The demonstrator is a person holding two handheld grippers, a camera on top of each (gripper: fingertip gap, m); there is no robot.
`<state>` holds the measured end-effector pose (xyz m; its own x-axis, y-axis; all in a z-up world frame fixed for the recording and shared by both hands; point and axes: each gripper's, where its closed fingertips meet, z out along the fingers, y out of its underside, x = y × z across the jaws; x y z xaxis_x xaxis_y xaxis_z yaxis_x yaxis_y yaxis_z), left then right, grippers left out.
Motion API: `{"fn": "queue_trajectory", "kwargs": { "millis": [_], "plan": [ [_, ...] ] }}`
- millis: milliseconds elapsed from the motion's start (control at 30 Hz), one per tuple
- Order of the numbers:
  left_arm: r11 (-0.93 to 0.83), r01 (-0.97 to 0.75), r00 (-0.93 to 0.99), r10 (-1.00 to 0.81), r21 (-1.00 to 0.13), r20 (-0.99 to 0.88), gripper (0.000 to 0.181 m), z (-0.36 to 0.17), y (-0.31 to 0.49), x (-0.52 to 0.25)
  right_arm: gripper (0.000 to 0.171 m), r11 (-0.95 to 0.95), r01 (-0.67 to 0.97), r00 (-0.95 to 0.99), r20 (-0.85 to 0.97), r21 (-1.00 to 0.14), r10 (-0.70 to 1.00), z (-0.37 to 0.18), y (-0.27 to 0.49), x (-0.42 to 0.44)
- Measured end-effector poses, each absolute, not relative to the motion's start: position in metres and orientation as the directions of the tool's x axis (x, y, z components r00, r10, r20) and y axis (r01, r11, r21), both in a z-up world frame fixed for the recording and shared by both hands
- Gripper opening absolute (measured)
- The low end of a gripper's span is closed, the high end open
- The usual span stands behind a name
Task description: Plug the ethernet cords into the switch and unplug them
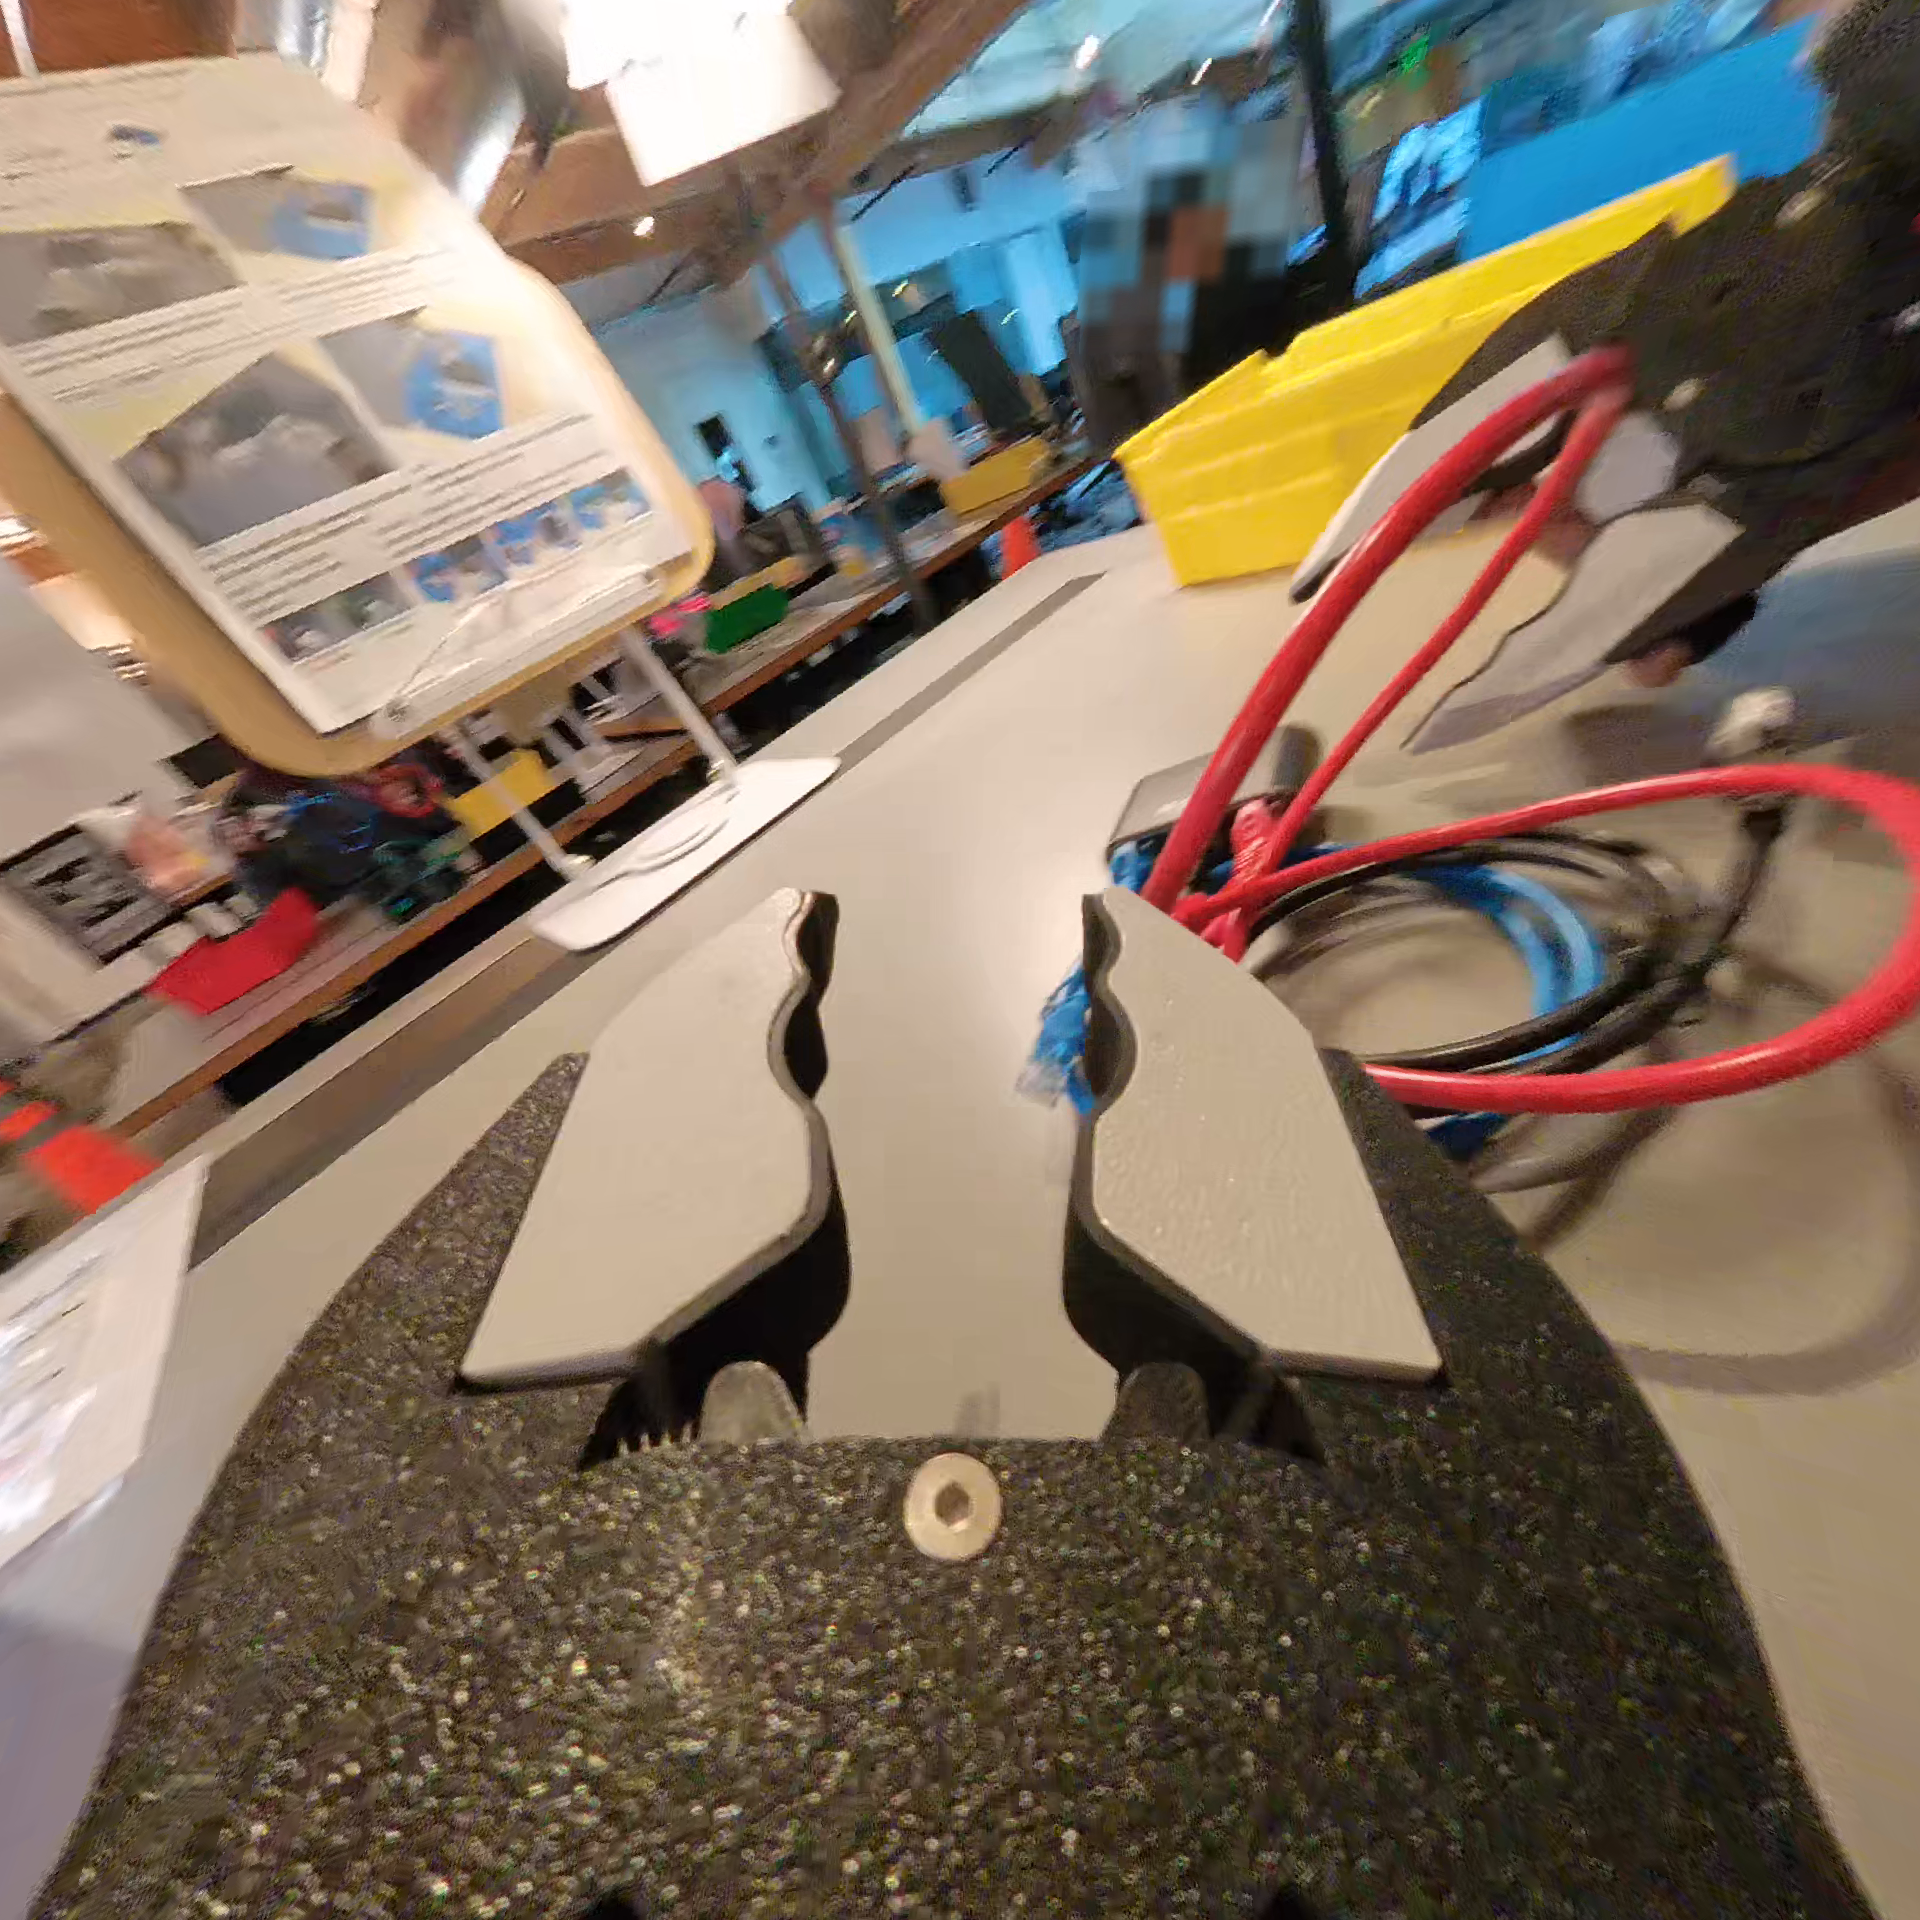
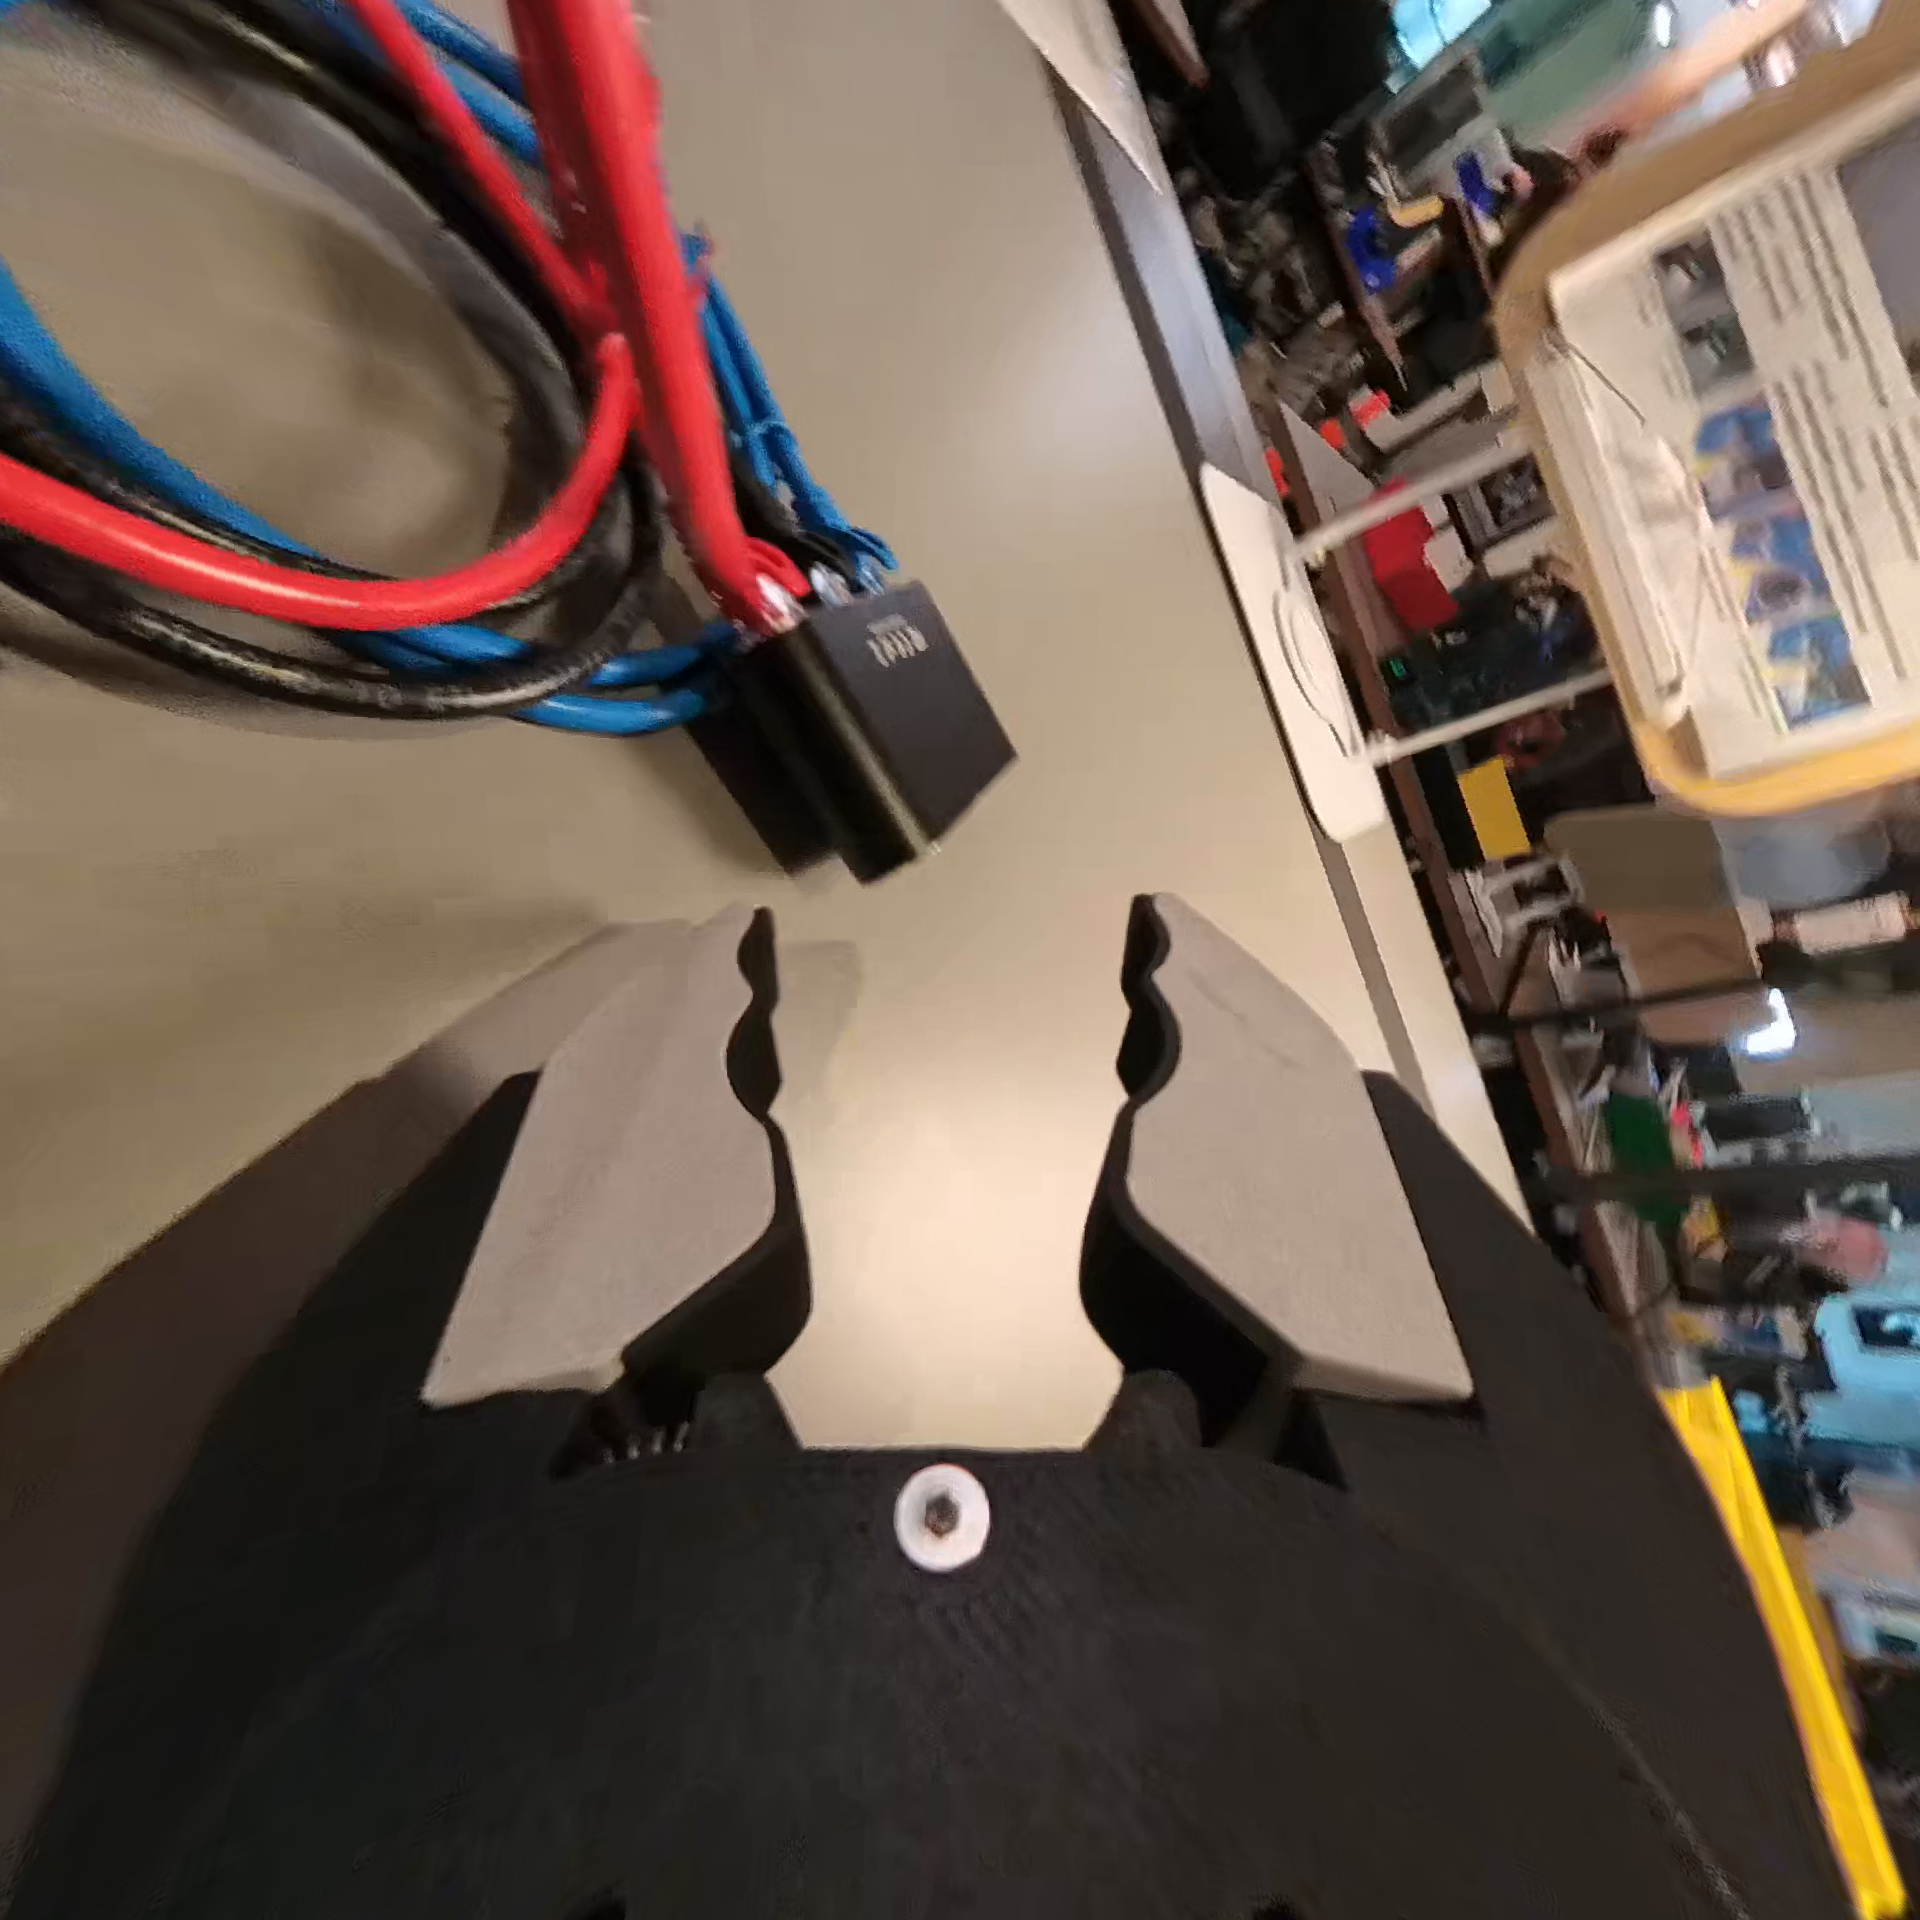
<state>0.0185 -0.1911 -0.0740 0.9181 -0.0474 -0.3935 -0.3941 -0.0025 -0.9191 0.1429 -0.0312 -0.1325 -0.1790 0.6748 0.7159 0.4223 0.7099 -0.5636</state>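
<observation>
Your left gripper (image 1: 956, 997) gapes empty over the table (image 1: 935, 748); your right gripper (image 2: 951, 997) is likewise spread, holding nothing. Switch (image 2: 894, 727) sits on the table just ahead of it — red cords (image 2: 644, 312) and blue cords (image 2: 623, 675) plugged in.

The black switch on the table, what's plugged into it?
Red cords and blue cords run into one side of the black switch, with black cables alongside. The ports are covered by connectors, so I can't count them.
</observation>
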Motion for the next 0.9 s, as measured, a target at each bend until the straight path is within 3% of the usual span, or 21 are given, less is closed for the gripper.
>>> {"fn": "queue_trajectory", "kwargs": {
  "millis": [167, 400, 467, 900],
  "plan": [
    [-0.107, -0.477, 0.877, 0.002, -0.872, -0.480, 0.047, -0.088, -0.181, 0.014, 0.063, 0.800, 0.412, -0.277, 0.776, -0.436, 0.566, -0.146, -0.039, 0.114],
    [-0.271, -0.632, 0.767, -0.084, -0.726, -0.636, 0.049, -0.122, -0.167, 0.024, 0.039, 0.890, 0.414, -0.308, 0.891, -0.190, 0.334, -0.150, -0.037, 0.086],
    [-0.289, -0.656, 0.743, -0.089, -0.697, -0.663, 0.049, -0.127, -0.166, 0.025, 0.026, 0.898, 0.423, -0.273, 0.927, -0.124, 0.257, -0.147, -0.034, 0.078],
    [-0.212, -0.543, 0.831, 0.005, -0.813, -0.557, 0.048, -0.104, -0.172, 0.011, 0.024, 0.938, 0.342, -0.046, 0.998, 0.062, -0.049, -0.114, -0.038, 0.089]
  ]
}}
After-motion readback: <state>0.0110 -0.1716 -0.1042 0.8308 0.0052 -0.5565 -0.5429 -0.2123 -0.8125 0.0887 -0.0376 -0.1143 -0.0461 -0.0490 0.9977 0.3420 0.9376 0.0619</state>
